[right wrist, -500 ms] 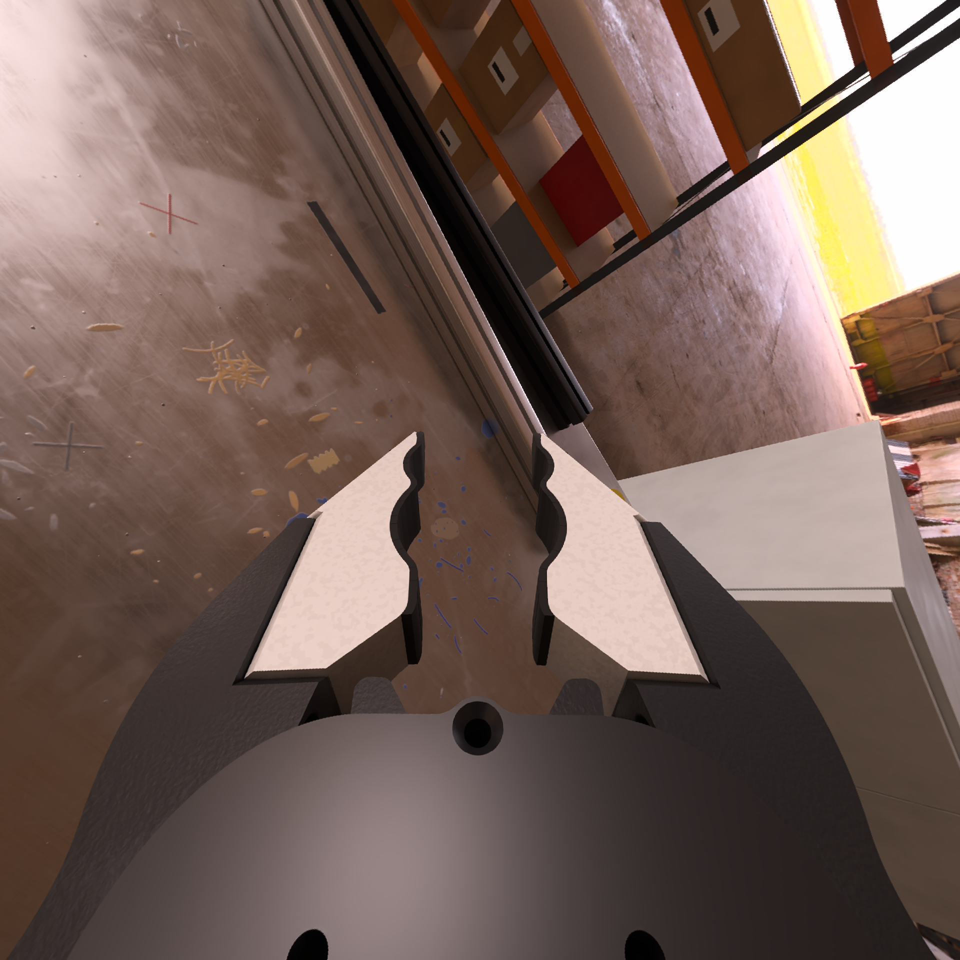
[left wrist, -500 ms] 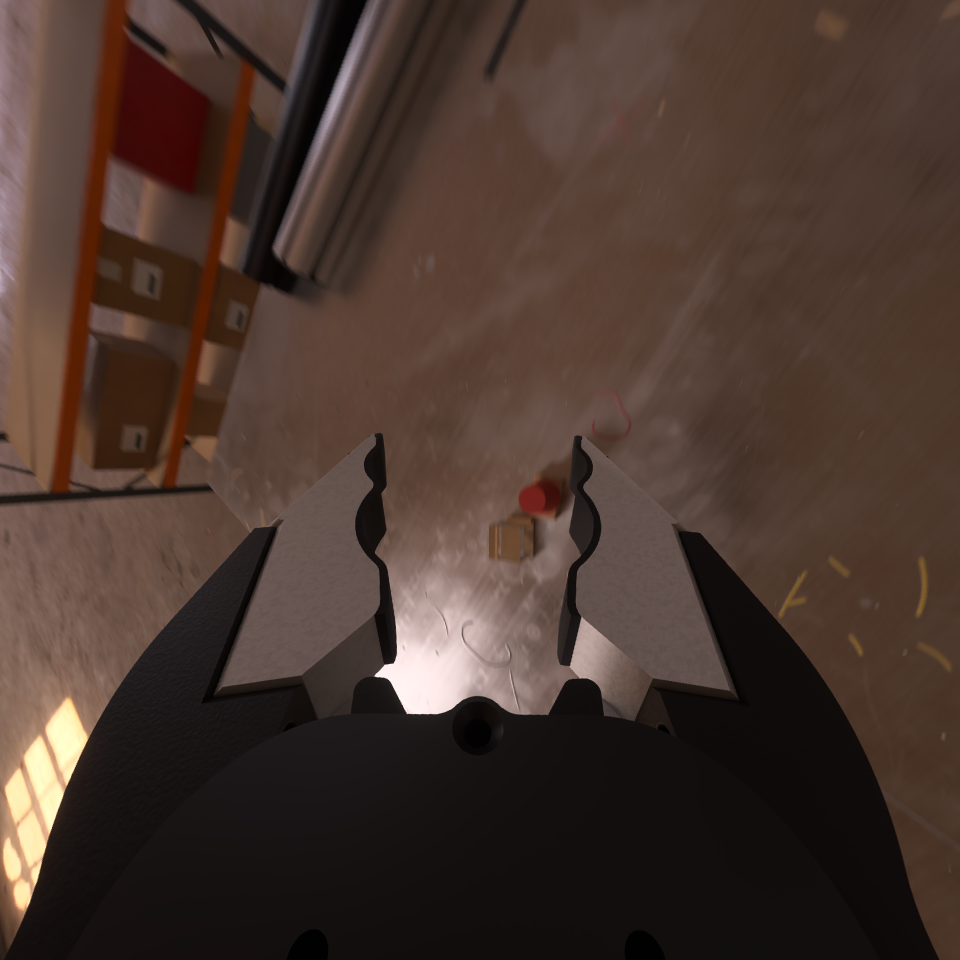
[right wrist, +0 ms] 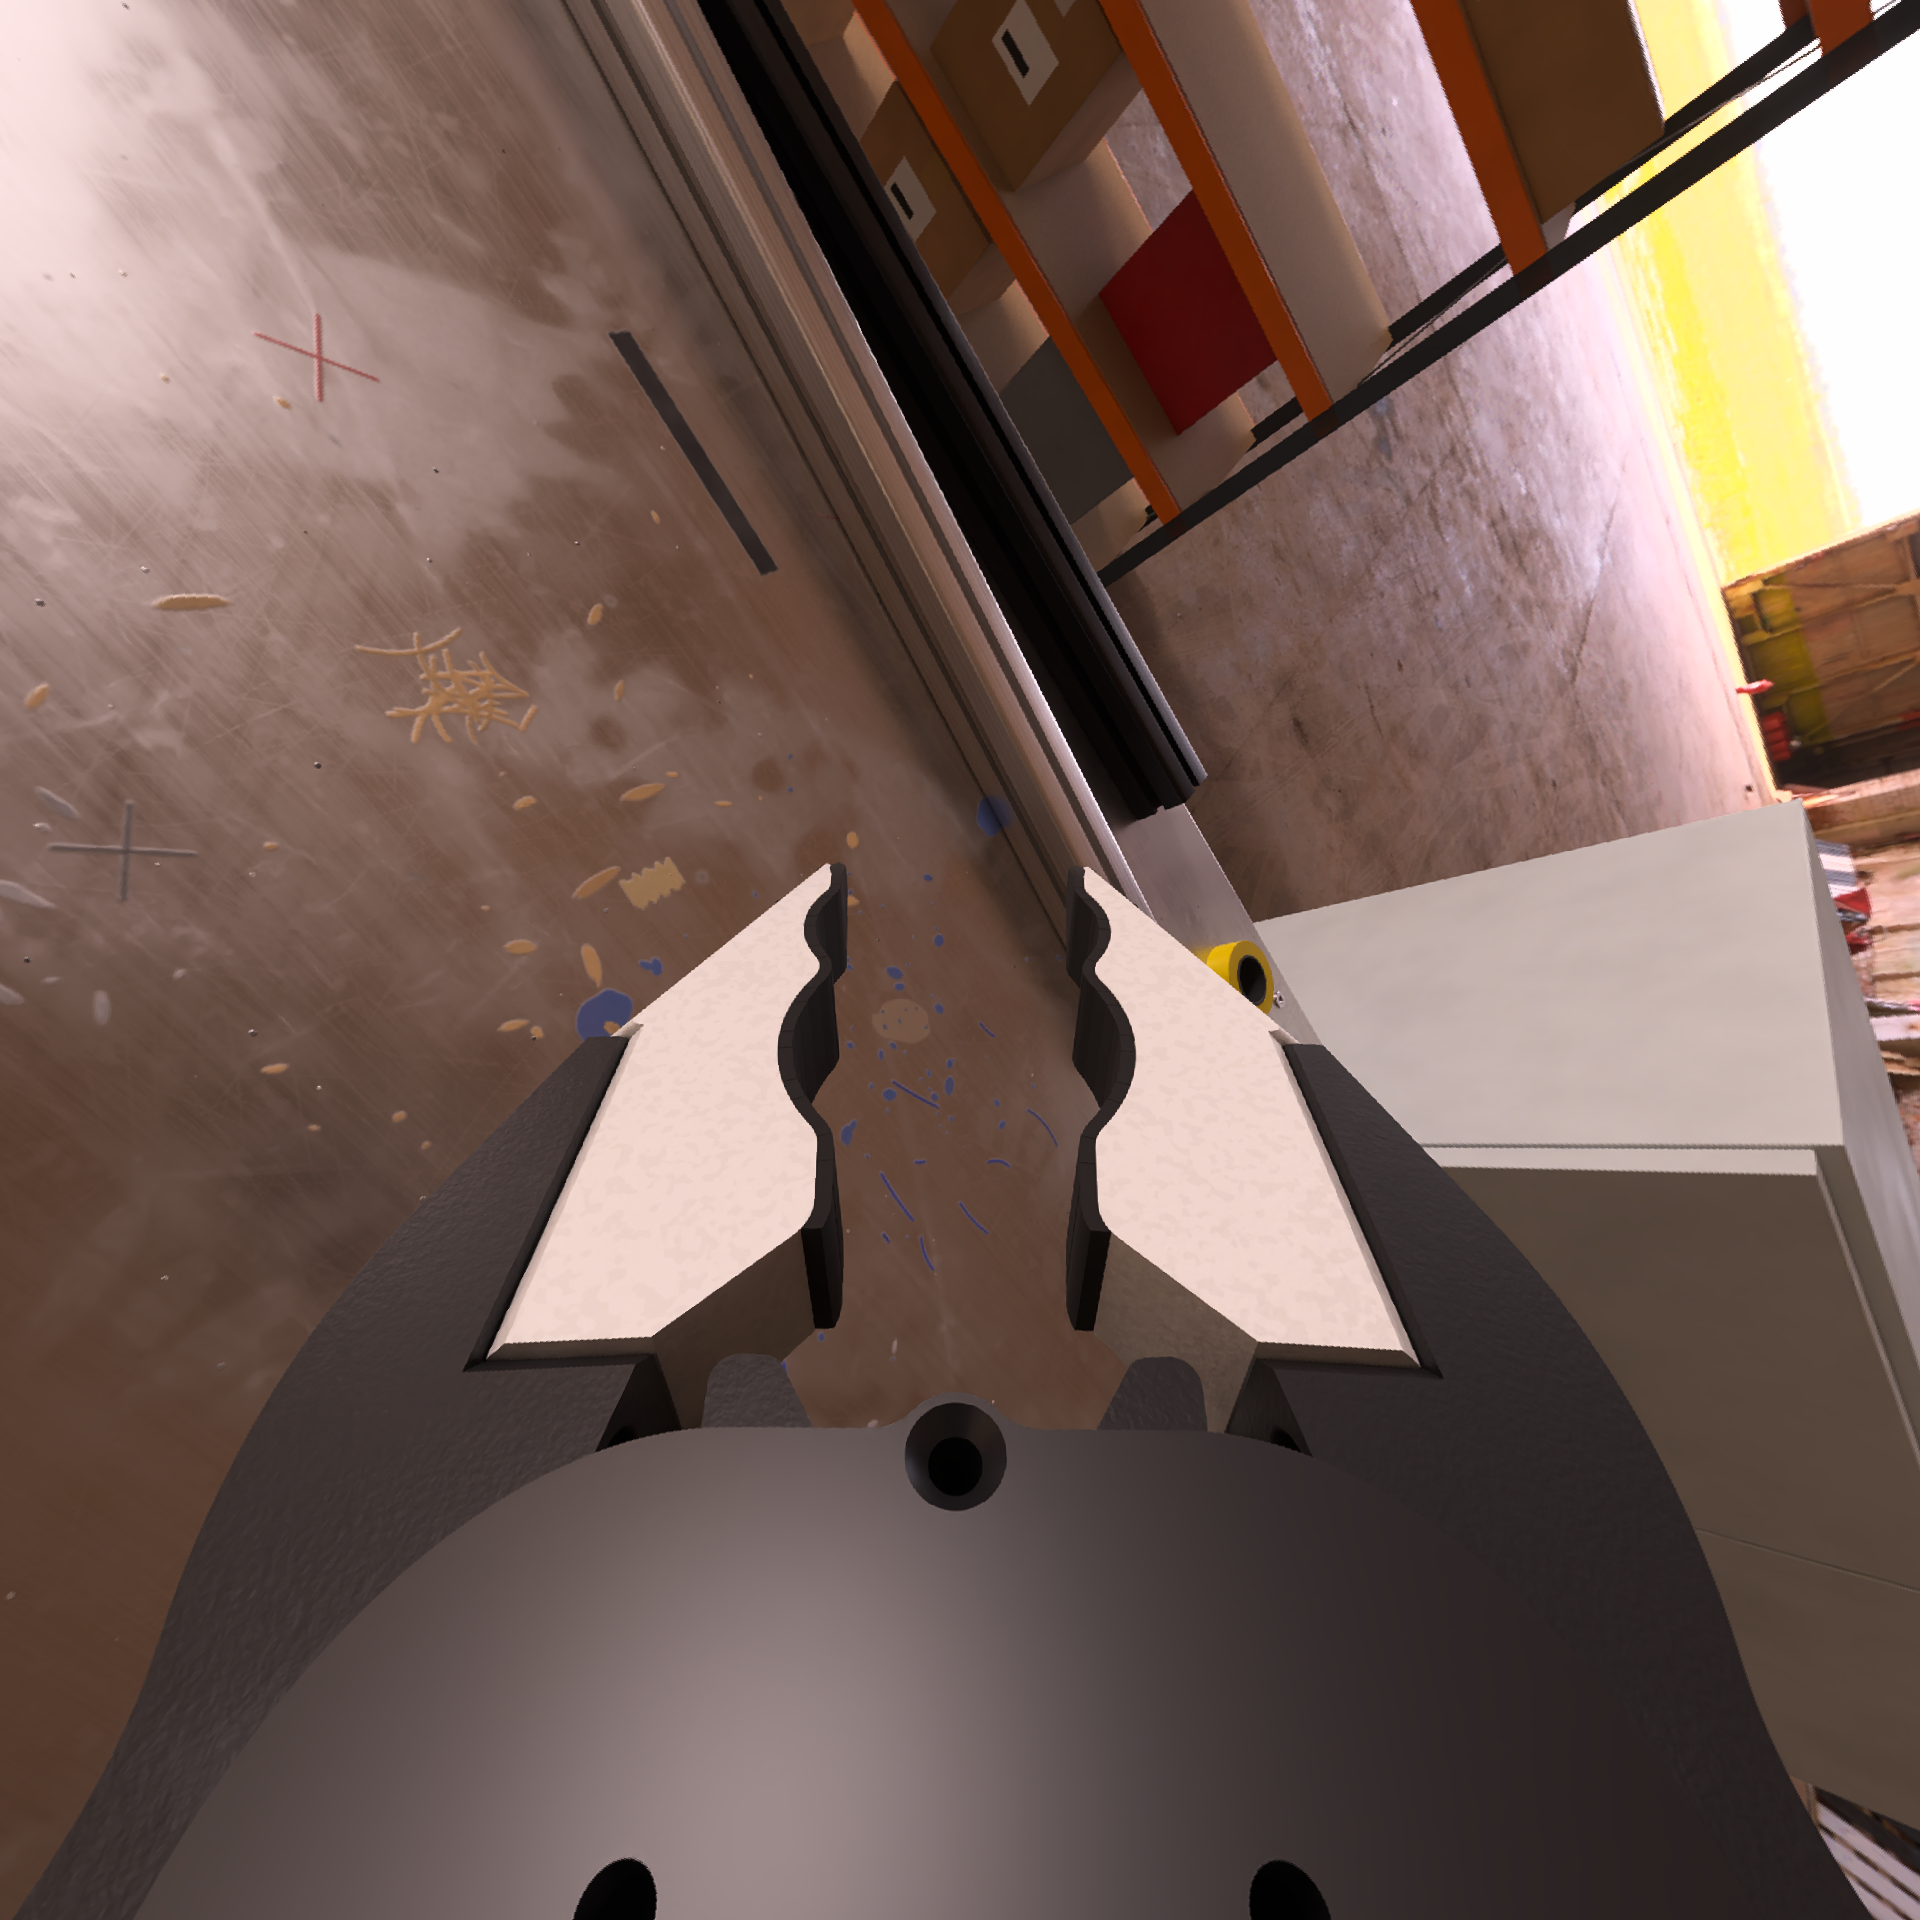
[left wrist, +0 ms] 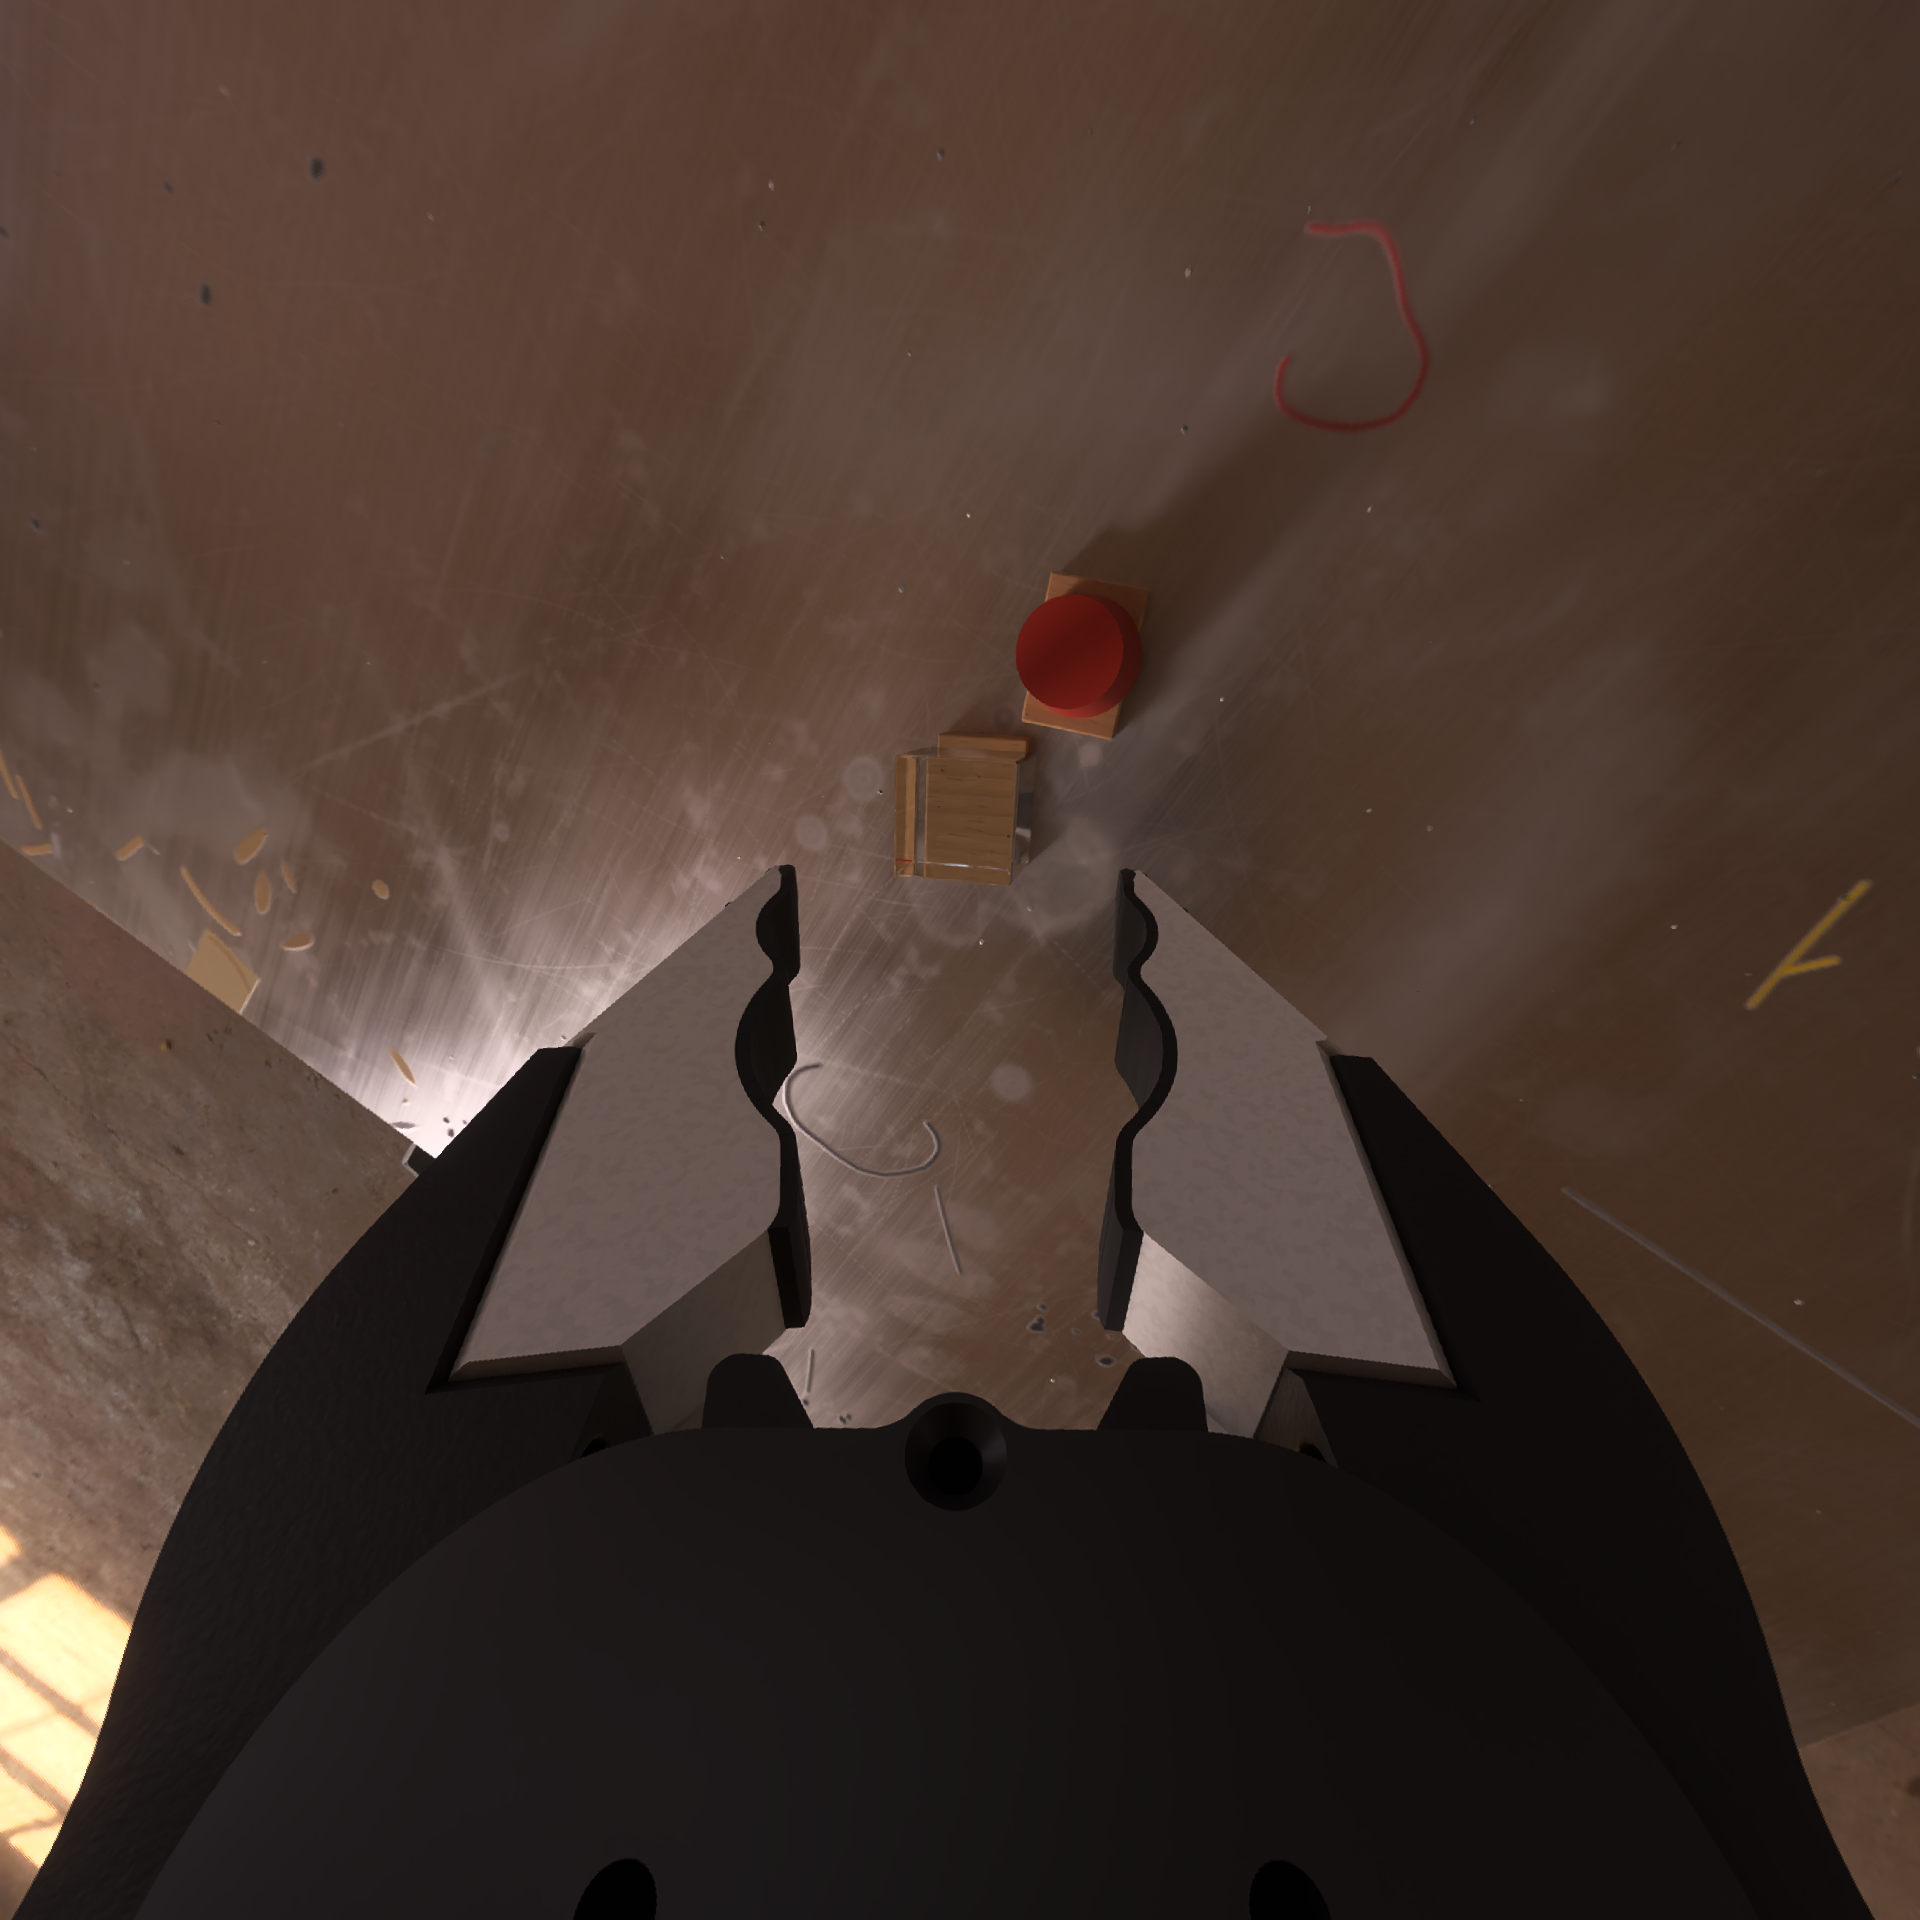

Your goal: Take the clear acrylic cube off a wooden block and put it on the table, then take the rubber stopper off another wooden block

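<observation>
In the left wrist view a clear acrylic cube [left wrist: 961, 821] sits on a wooden block [left wrist: 982, 744]; the wood shows through it. Just beyond, a red rubber stopper [left wrist: 1075, 649] sits on a second wooden block [left wrist: 1070, 719]. My left gripper [left wrist: 954, 883] is open and empty, above the table, its tips short of the cube. My right gripper [right wrist: 954, 883] is open and empty over a stained part of the table near its edge. Neither block shows in the right wrist view.
The brown scratched table [left wrist: 520, 468] carries a red cord [left wrist: 1371, 332], wood chips [left wrist: 223, 904] and a yellow twig [left wrist: 1803, 951]. Its corner edge [left wrist: 208, 987] is at the left. The right wrist view shows a metal rail [right wrist: 935, 499], a grey cabinet [right wrist: 1558, 997], a yellow roll [right wrist: 1236, 966] and orange shelving [right wrist: 1143, 260].
My left gripper has moved closer to the blocks and turned, so they look larger and the shelving has left the view. The right gripper has barely moved.
</observation>
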Action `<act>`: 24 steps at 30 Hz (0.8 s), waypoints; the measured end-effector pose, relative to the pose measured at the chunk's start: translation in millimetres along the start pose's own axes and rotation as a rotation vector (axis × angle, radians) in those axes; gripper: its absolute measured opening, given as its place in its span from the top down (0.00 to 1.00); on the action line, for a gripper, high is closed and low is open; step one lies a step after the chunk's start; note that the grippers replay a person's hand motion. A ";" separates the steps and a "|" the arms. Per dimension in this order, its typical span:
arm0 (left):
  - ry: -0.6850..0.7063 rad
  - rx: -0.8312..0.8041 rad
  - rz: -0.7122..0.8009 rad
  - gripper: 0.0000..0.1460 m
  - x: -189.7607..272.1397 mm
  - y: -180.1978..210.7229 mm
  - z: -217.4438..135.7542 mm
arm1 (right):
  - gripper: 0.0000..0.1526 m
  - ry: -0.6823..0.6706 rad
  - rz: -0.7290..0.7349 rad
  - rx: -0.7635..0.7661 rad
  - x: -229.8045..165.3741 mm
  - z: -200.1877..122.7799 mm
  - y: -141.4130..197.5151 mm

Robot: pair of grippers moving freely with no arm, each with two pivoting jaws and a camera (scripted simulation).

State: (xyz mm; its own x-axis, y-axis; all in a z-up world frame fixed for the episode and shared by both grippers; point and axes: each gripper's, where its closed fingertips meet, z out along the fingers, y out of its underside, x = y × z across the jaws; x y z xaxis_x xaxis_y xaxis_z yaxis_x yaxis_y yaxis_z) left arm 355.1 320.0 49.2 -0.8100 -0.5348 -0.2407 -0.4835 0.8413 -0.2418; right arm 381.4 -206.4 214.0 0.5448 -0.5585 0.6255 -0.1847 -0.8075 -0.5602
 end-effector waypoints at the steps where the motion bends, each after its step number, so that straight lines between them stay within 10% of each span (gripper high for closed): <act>1: 0.002 -0.011 0.004 0.58 0.3 1.3 3.6 | 0.72 -0.002 0.001 -0.004 -0.1 0.7 0.9; 14: 0.064 -0.101 0.005 0.61 -1.1 2.5 27.8 | 0.73 -0.029 -0.014 -0.030 -5.0 8.4 3.8; 18: 0.075 -0.128 0.012 0.81 -0.8 5.0 28.3 | 0.73 -0.031 -0.009 -0.031 -4.2 8.2 5.8; 24: 0.000 -0.111 0.022 0.81 -12.7 0.3 -4.3 | 0.73 -0.030 0.002 -0.030 -2.0 7.4 8.6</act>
State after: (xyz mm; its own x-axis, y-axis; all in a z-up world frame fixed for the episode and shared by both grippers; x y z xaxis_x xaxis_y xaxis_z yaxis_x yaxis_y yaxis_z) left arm 363.8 327.3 56.3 -0.8206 -0.5162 -0.2452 -0.4994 0.8563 -0.1313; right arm 384.8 -210.8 203.9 0.5685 -0.5545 0.6077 -0.2099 -0.8121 -0.5445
